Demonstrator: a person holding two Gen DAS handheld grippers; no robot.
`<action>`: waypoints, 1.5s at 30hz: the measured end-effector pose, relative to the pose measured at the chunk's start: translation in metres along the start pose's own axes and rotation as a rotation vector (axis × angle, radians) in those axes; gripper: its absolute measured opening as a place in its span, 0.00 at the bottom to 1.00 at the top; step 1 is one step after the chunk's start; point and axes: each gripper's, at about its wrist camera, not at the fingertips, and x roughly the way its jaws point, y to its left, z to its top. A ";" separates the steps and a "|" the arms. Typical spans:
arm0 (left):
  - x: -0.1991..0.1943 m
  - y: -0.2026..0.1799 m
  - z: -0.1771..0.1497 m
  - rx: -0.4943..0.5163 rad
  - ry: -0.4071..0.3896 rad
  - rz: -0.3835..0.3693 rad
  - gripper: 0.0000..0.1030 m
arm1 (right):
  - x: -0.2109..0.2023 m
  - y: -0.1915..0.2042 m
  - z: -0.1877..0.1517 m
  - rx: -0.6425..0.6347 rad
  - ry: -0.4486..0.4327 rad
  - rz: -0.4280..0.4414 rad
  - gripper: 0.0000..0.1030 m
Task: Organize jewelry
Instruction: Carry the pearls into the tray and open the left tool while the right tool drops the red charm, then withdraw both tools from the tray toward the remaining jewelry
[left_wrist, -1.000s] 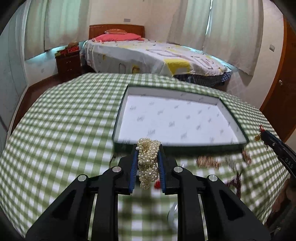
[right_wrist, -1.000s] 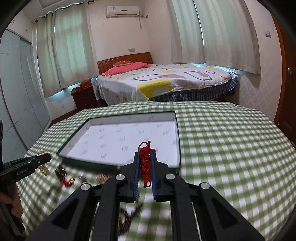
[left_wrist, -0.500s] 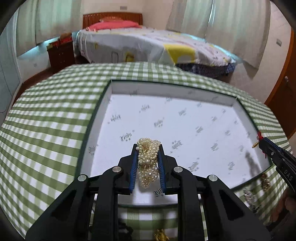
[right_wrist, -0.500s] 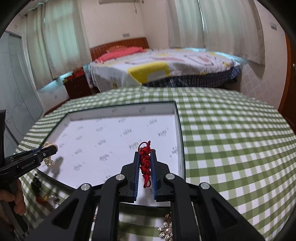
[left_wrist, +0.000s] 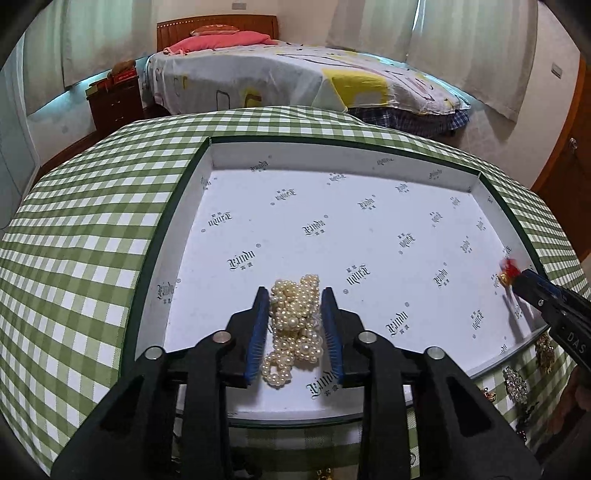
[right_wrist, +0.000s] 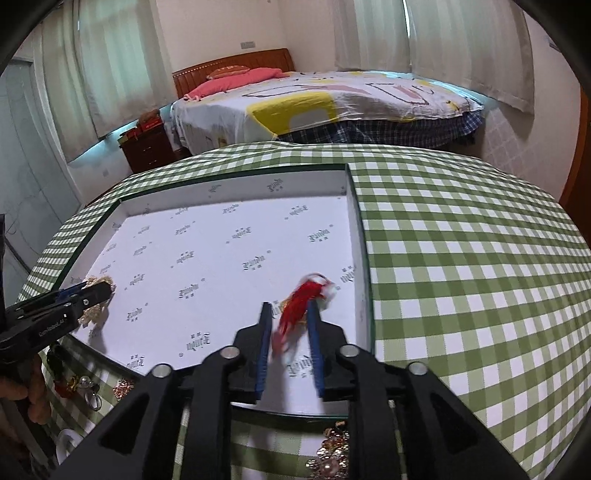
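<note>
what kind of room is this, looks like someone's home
Most likely a bedroom in a home. A made bed with a wooden headboard and pink pillow stands behind the checked table, a dark wooden nightstand sits beside it, and long pale curtains cover the windows.

A big bed (left_wrist: 295, 77) stands at the back with a white and yellow cover and a pink pillow (left_wrist: 221, 38). Its headboard (right_wrist: 232, 66) is brown wood. A small dark cabinet (left_wrist: 116, 99) sits beside it. Long pale curtains (right_wrist: 461, 48) hang over the windows. The walls are cream.
</note>
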 end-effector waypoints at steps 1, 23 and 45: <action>0.000 -0.001 0.000 0.000 -0.001 0.001 0.41 | 0.000 0.001 0.000 -0.004 -0.001 0.006 0.32; -0.062 -0.014 -0.014 0.027 -0.150 0.012 0.66 | -0.053 0.017 -0.017 -0.025 -0.112 0.016 0.56; -0.142 0.015 -0.112 -0.045 -0.179 0.091 0.69 | -0.091 0.061 -0.094 -0.086 -0.107 0.058 0.73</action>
